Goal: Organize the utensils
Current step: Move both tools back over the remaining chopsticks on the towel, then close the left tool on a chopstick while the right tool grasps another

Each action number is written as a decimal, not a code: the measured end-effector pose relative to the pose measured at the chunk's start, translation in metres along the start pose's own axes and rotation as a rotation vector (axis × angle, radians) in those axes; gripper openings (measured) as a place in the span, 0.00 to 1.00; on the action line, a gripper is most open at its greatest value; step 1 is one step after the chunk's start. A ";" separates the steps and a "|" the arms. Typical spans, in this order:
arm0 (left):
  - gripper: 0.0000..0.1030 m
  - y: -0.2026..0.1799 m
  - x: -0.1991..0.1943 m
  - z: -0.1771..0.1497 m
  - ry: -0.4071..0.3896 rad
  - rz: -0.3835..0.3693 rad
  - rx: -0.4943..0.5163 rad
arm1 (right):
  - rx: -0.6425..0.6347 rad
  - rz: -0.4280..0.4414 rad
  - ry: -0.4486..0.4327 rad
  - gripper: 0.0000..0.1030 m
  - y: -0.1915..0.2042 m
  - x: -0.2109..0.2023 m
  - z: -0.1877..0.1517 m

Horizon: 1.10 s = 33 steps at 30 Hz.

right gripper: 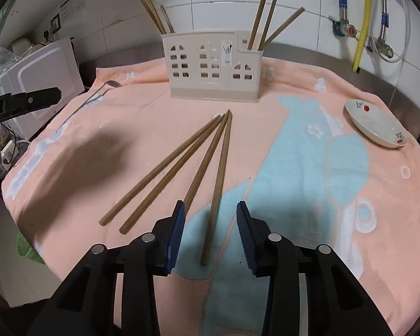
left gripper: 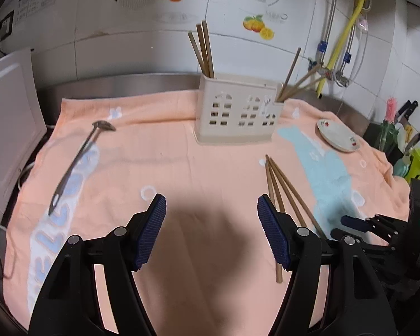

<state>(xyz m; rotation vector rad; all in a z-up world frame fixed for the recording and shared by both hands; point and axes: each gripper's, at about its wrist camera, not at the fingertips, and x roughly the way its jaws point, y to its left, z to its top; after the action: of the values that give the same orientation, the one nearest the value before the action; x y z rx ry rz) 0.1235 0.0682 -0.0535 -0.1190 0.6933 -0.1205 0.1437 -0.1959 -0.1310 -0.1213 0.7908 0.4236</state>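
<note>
With both jaws open, we should lower the right gripper (right gripper: 210, 232) squarely over the rightmost chopstick (right gripper: 217, 193), closing only on that one.

The middle of the peach towel (right gripper: 142, 145) is lying bare, and free passage is being left there between the left gripper (left gripper: 211, 224) and the utensil holder (left gripper: 238, 112) at the far side. Four loose chopsticks (right gripper: 182, 168) are fanning across the right-centre, and the rightmost one is being straddled by the right gripper (right gripper: 211, 232), its jaws standing apart. A metal ladle (left gripper: 78, 162) is occupying the left strip. A small dish (right gripper: 378, 126) is blocking the far right. Chopsticks are standing up out of both ends of the holder.
</note>
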 end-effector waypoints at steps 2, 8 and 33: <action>0.66 -0.001 0.003 -0.007 0.014 -0.006 -0.002 | 0.014 0.010 0.009 0.29 -0.001 0.005 -0.002; 0.65 -0.006 0.013 -0.022 0.051 -0.023 -0.012 | 0.040 0.017 0.024 0.21 -0.004 0.017 -0.002; 0.54 -0.052 0.047 -0.053 0.164 -0.127 0.051 | 0.054 0.004 0.049 0.08 -0.007 0.033 -0.004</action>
<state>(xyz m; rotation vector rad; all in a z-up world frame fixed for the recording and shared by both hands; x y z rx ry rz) 0.1218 0.0065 -0.1164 -0.1046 0.8455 -0.2718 0.1645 -0.1921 -0.1573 -0.0802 0.8506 0.4044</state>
